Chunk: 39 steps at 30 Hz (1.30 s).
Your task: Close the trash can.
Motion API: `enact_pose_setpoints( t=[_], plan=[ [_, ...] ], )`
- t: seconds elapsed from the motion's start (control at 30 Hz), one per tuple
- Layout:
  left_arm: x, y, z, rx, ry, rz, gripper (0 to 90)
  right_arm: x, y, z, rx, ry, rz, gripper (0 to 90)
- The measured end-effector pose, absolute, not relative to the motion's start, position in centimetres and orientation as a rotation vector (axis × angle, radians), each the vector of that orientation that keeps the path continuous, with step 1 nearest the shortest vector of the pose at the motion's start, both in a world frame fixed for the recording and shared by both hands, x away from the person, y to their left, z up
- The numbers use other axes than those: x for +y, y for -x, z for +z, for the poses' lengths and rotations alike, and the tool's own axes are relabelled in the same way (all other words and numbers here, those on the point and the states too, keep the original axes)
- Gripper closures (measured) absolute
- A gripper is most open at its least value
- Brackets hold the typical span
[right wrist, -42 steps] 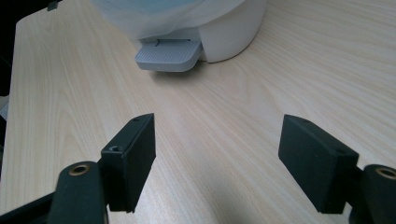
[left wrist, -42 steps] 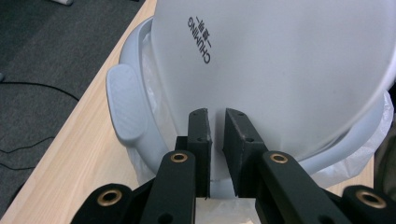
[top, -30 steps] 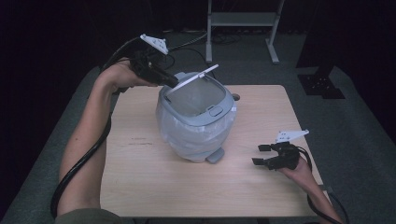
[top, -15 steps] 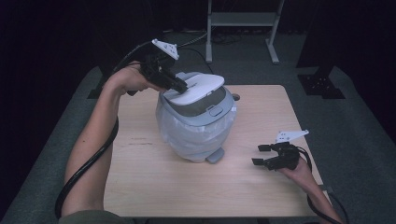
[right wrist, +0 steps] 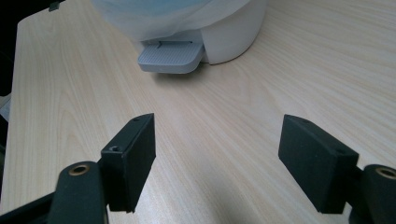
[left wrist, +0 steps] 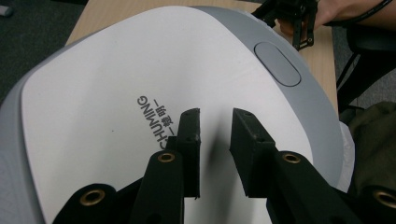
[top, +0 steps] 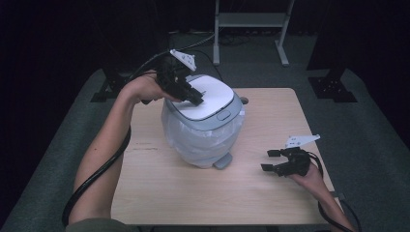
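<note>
On bin lid (top: 209,96): left gripper (top: 197,100) (jaws ajar)

High view sits above the person's side, looking fwd and down over the whole table (top: 270,193), w/ the left gripper (top: 196,99) up on the bin lid (top: 212,96) and the right gripper (top: 270,160) well apart, low by the table's right edge. Left gripper view looks along its jaws, v. close on the lid (left wrist: 116,93), w/ the right gripper (left wrist: 299,23) far beyond it. Right gripper view looks low across the tabletop (right wrist: 280,70) past its wide-set jaws to the bin's pedal (right wrist: 170,57), near ahead; all 3 share the bin.
</note>
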<state>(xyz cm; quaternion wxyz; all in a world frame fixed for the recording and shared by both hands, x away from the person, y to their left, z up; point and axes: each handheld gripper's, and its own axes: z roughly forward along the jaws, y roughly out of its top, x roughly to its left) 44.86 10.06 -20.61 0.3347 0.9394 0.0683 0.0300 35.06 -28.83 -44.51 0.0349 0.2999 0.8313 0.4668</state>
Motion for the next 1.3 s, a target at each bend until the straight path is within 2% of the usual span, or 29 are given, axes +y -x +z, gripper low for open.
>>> enact_pose_setpoints(
  t=[0.43, 0.87, 1.3],
  plan=[
    [8.5, -44.4, -20.8, 0.152, -2.438, 0.107, 70.0, -28.8, -35.1, -44.5, 2.554, -0.921, 1.434, 26.3],
    [8.0, -44.3, -21.2, 0.228, -2.39, 0.139, 64.7, -28.6, -35.2, -44.5, 2.555, -0.922, 1.434, 26.3],
    [8.0, -43.8, -21.6, 0.271, -2.354, 0.169, 67.0, -28.4, -35.3, -44.6, 2.565, -0.911, 1.429, 26.3]
  ],
)
